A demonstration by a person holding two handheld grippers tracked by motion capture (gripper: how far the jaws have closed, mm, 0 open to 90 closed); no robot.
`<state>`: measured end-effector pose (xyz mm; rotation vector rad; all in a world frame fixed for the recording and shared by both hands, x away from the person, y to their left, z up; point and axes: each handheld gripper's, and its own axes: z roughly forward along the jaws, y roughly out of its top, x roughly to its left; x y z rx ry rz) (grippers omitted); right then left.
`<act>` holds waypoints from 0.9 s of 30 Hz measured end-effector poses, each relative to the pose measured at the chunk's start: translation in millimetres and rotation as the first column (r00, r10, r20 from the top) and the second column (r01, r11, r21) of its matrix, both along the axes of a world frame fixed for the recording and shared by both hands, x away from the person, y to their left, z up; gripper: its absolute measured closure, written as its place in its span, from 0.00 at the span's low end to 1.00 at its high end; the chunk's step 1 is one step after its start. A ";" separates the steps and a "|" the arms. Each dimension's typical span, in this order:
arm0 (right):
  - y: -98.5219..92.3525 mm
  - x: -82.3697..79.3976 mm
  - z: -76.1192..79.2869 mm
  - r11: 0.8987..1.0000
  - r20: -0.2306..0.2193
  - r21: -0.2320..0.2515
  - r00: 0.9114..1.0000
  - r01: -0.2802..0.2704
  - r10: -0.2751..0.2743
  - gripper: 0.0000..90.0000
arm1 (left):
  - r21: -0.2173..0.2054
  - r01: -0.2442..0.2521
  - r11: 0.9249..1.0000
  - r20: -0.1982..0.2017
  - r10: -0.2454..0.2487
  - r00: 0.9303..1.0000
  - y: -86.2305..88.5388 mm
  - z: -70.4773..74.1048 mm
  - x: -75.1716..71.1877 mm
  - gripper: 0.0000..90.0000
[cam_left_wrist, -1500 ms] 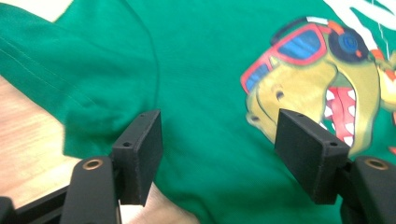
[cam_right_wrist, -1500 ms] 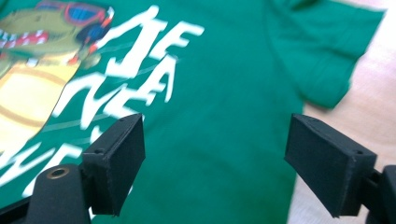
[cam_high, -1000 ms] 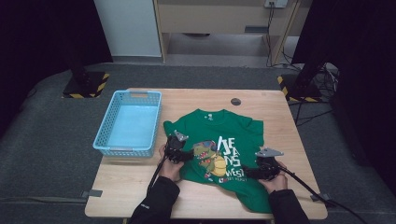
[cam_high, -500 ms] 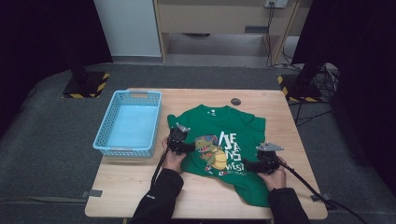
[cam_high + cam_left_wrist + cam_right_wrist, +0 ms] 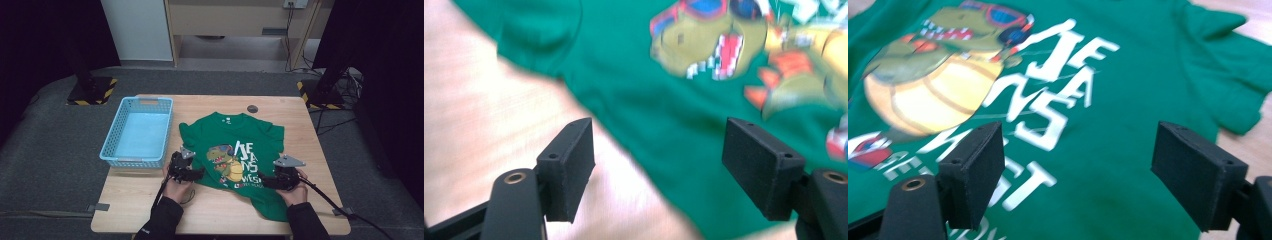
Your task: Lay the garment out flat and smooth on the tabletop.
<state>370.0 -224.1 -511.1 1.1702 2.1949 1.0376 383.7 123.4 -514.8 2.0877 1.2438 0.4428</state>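
Where grippers hover: one T-shirt (image 5: 235, 150), one basket (image 5: 136, 131)

Green cotton T-shirt (image 5: 235, 150) w/ a cartoon dinosaur print (image 5: 223, 161): olive-yellow body, yellow belly, red-and-white mouth, blue lenses in red frames; white block lettering (image 5: 248, 157) beside it. Light-blue plastic lattice basket (image 5: 137, 132), paler blue floor inside. Pale wooden table (image 5: 210, 210), light grain. Small dark round disc (image 5: 252, 108) on the wood. Both two-jaw grippers, left gripper (image 5: 196, 173) & right gripper (image 5: 264, 181): black jaws, grey top plates.
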 end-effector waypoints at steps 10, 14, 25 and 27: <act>13.4 -0.4 -14.0 0.998 -0.096 -0.065 0.995 -0.007 0.001 0.24 | 0.061 0.001 0.998 0.003 -0.002 1.000 -0.5 -9.3 -2.8 0.29; 14.4 3.8 -18.4 0.999 -0.131 -0.050 0.991 0.005 -0.012 0.23 | 0.049 -0.014 0.999 0.030 0.013 0.999 2.0 -12.5 4.1 0.30; 16.0 6.3 -17.2 0.999 -0.080 0.005 0.996 0.051 -0.050 0.25 | 0.056 -0.059 0.997 0.054 0.056 0.997 4.8 -12.3 11.0 0.31; 15.7 1.7 -8.7 0.999 -0.046 0.029 0.999 0.030 -0.029 0.26 | 0.047 -0.054 0.997 0.055 0.051 0.997 5.6 -9.7 6.8 0.31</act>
